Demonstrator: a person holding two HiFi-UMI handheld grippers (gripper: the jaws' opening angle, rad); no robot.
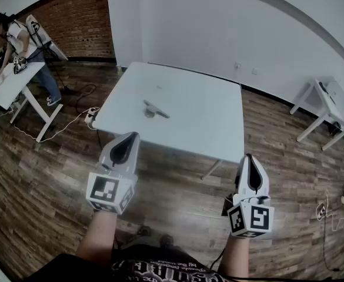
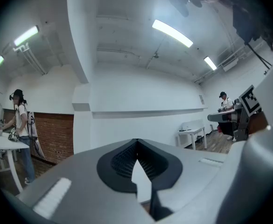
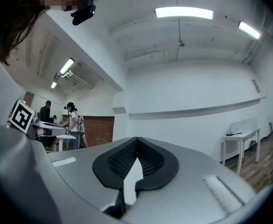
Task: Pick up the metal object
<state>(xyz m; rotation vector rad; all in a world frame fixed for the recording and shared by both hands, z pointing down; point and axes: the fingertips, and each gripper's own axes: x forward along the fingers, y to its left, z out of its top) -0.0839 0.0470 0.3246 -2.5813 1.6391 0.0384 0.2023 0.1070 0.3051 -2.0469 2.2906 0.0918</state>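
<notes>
**Operator:** Entry one, the thing I'm to fetch?

**Spotter:** Metal object [image 1: 155,109]. It lies flat on the white tabletop [image 1: 207,116], left of the middle and clear of every edge. It is the only thing on that surface, and neither of your claws touches it.

**Operator:** Entry two, my claws?

**Spotter:** Left claw [image 1: 132,135]: jaws pressed together, nothing between them. You hold it level, short of the tabletop's near edge and over the wooden floor [image 1: 42,181]. Right claw [image 1: 249,157]: jaws also together and empty, level, just off the near right corner. Both gripper views look out at the far wall, not at the object.

**Operator:** Entry three, the step in hand?

**Spotter:** The approach, hardly begun, as I judge it. Next you need to carry one claw forward past the near edge, tip it down, part its jaws and straddle the object. Your left is the nearer of the two. The object sits low, so the pads will likely have to come right down to the surface.

**Operator:** Entry four, edges and room?

**Spotter:** The near edge runs across just ahead of both claws, so cross above it. The space over the tabletop is open on all sides. A power strip [image 1: 92,115] lies on the floor beside the near left corner, out of your path. The side table at left [image 1: 7,87], with a person [image 1: 24,40] at it, and the one at right [image 1: 330,98] stand well apart.
</notes>
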